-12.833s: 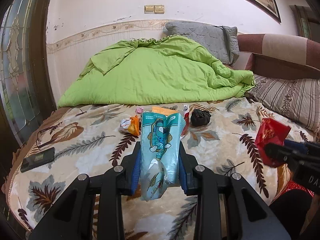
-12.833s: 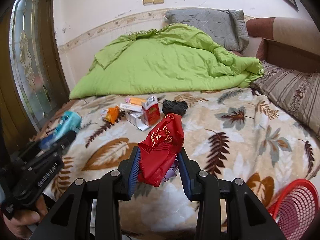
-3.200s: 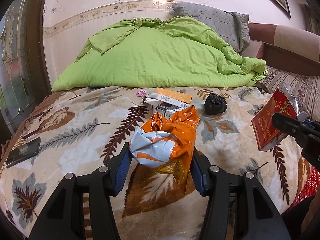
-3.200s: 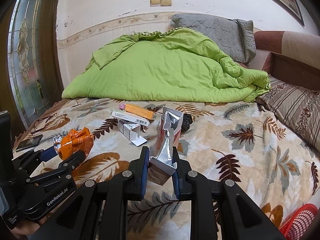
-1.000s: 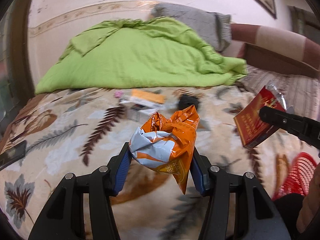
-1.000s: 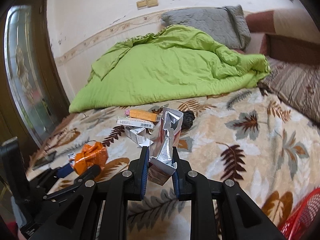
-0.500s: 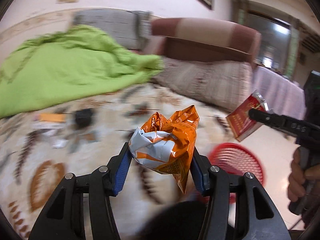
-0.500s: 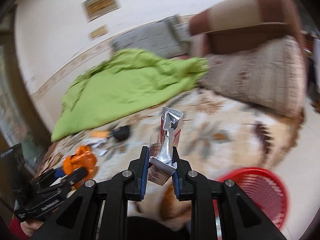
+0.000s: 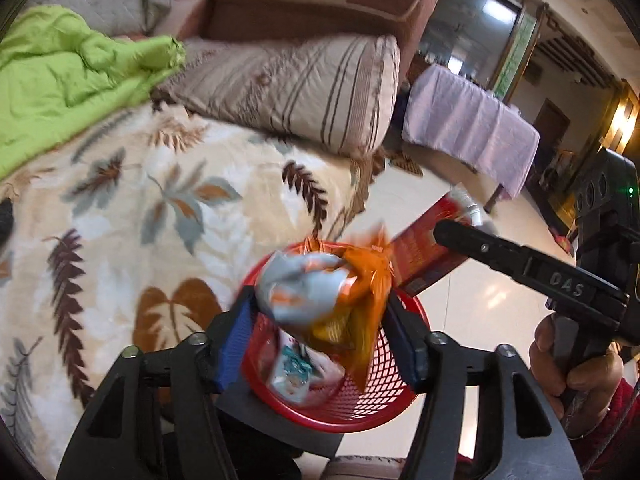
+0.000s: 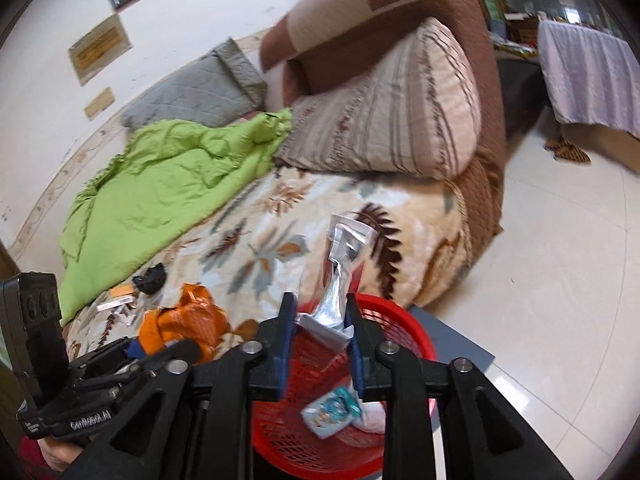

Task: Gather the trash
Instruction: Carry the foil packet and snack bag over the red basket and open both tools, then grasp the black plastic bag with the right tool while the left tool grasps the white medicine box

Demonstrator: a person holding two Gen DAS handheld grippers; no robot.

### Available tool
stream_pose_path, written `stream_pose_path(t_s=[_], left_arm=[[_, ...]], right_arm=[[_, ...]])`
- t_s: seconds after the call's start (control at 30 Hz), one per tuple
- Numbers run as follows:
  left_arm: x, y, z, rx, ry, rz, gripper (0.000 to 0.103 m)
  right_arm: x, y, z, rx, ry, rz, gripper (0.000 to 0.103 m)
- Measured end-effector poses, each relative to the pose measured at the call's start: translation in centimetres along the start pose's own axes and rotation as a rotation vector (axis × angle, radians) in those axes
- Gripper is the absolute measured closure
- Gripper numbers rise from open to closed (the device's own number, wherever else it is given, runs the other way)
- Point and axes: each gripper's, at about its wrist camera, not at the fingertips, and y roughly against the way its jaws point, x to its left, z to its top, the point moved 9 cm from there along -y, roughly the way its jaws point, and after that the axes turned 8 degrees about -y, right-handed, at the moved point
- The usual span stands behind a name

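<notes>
My left gripper [image 9: 320, 332] is directly over the red mesh basket [image 9: 348, 416]; its jaws stand wider than before around the blurred orange and grey crumpled snack bag [image 9: 320, 300]. My right gripper [image 10: 320, 336] is shut on a red carton with a torn silver foil top [image 10: 340, 280], held over the same basket [image 10: 420, 344]. The carton shows beside the bag in the left wrist view [image 9: 424, 248]. A teal wrapper [image 10: 332, 412] lies inside the basket. The left gripper with the orange bag [image 10: 188, 324] shows at the lower left of the right wrist view.
The basket stands on a dark stool [image 10: 460, 344] beside the bed with the leaf-print blanket [image 9: 140, 220]. More trash, a black lump [image 10: 150, 278] and small boxes [image 10: 118, 302], lies on the bed near the green quilt [image 10: 160, 184]. A striped pillow [image 9: 288, 92] and tiled floor [image 10: 560, 280] lie beyond.
Both grippers swung right from the bed and down over the red basket. The left jaws have spread and the orange bag now looks blurred between them. The right still grips the carton.
</notes>
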Motion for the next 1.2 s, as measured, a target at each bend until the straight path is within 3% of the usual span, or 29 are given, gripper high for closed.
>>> stream_pose_path(t_s=[0.07,0.1,0.4,0.73,0.9,1.2], left_arm=[[0.5,0.0,0.1,-0.007,0.014,0.0,0.035],[0.9,0.5,0.0,-0.018,0.019,0.007,0.034],[6.7,5.8,0.2,-0.101,0.078,0.14,0.03],[16.2,12.0,-4.2,-0.127,0.197,0.33,0.029],[22.9,15.4,-7.1,-0.149,0.32,0.433,0.029],[36.1,23.6,-12.8,-0.232,0.489,0.737,0.029]], right_arm=[[-1.2,-0.2,0.0,0.007,-0.026,-0.009,0.046],[-1.5,-0.4,0.1,0.005,-0.033,-0.012,0.044],[1.8,-1.3,0.7,0.001,-0.012,0.062,0.04],[12.4,-4.7,-3.7,0.11,0.134,0.206,0.036],[17.1,-7.2,-6.2,0.181,0.184,0.25,0.034],[27.1,-14.2,-8.7,0.291,0.235,0.3,0.02]])
